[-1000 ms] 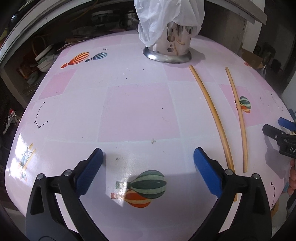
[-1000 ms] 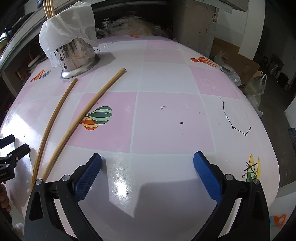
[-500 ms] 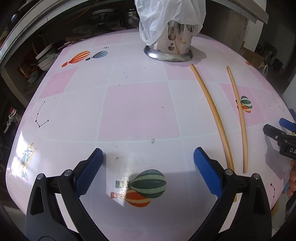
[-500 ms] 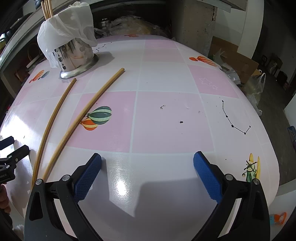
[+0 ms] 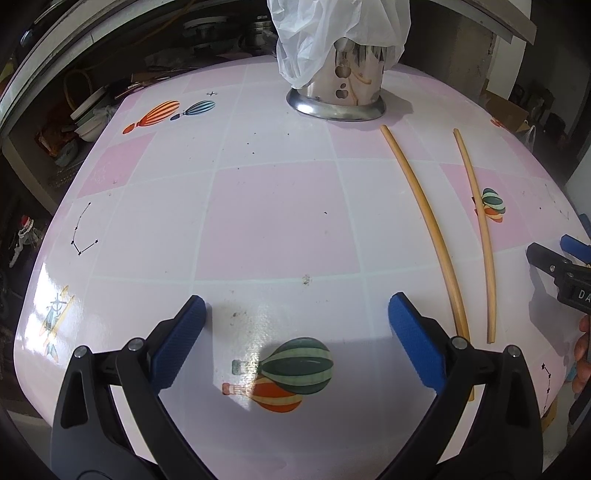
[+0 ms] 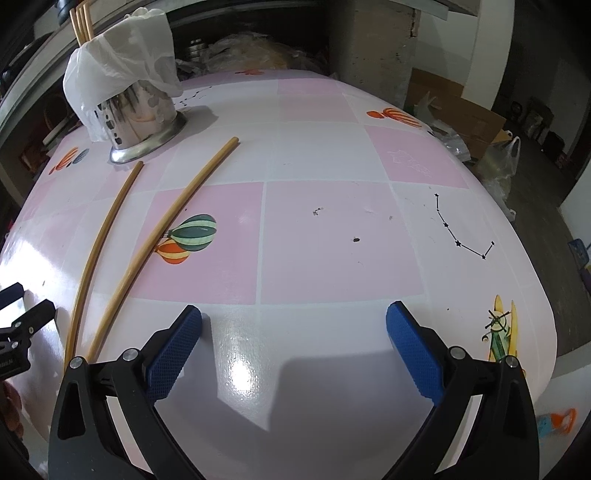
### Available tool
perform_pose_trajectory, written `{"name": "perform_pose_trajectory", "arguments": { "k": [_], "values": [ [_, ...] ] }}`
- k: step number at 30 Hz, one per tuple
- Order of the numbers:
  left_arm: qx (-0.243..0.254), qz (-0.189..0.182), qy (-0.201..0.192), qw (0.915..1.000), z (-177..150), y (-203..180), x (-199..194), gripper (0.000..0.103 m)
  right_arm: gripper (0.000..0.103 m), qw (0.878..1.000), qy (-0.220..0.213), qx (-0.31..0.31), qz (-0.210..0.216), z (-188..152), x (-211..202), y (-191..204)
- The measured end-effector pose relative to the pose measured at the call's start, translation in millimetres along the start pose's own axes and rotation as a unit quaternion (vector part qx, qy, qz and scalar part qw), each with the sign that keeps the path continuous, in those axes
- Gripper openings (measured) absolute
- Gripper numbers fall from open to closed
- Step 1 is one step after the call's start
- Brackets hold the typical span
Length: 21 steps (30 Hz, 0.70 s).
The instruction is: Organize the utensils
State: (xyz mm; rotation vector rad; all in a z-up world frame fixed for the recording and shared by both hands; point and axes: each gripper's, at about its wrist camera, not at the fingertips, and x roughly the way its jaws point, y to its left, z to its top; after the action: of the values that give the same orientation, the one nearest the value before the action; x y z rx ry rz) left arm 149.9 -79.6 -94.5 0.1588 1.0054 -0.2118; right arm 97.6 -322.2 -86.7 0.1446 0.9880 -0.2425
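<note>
Hovering over the table [image 5: 258, 221], the left gripper [image 5: 295, 314] has its jaws spread wide and nothing between them, blue pads above a balloon print [image 5: 295, 365]. The right gripper [image 6: 293, 325] hangs the same way, jaws apart and empty, over bare pink and white squares. Two chopsticks [image 5: 428, 225] [image 5: 478, 221] lie flat on the cloth between the grippers, side by side but not touching, their far ends near the holder [image 6: 142, 118]. That steel holder stands upright at the far edge, a white plastic bag [image 6: 118, 74] draped over it, and more sticks [image 6: 81, 22] poke up from its top in the right view.
</note>
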Motion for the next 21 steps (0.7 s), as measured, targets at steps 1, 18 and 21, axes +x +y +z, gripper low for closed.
{"name": "perform_pose_trajectory", "arguments": {
  "k": [1, 18, 21],
  "values": [
    [0.001, 0.000, 0.001, 1.0000, 0.3, -0.3, 0.0, 0.096, 0.097, 1.000, -0.001, 0.002, -0.001, 0.0, 0.0, 0.1],
    [0.000, -0.001, 0.000, 1.0000, 0.7, -0.4, 0.7, 0.096, 0.097, 1.000, -0.004, 0.009, -0.005, 1.4, 1.2, 1.1],
    [0.000, -0.002, -0.002, 1.0000, 0.6, -0.3, 0.3, 0.096, 0.097, 1.000, -0.009, 0.013, -0.008, 0.0, 1.3, 1.5]
  ]
}}
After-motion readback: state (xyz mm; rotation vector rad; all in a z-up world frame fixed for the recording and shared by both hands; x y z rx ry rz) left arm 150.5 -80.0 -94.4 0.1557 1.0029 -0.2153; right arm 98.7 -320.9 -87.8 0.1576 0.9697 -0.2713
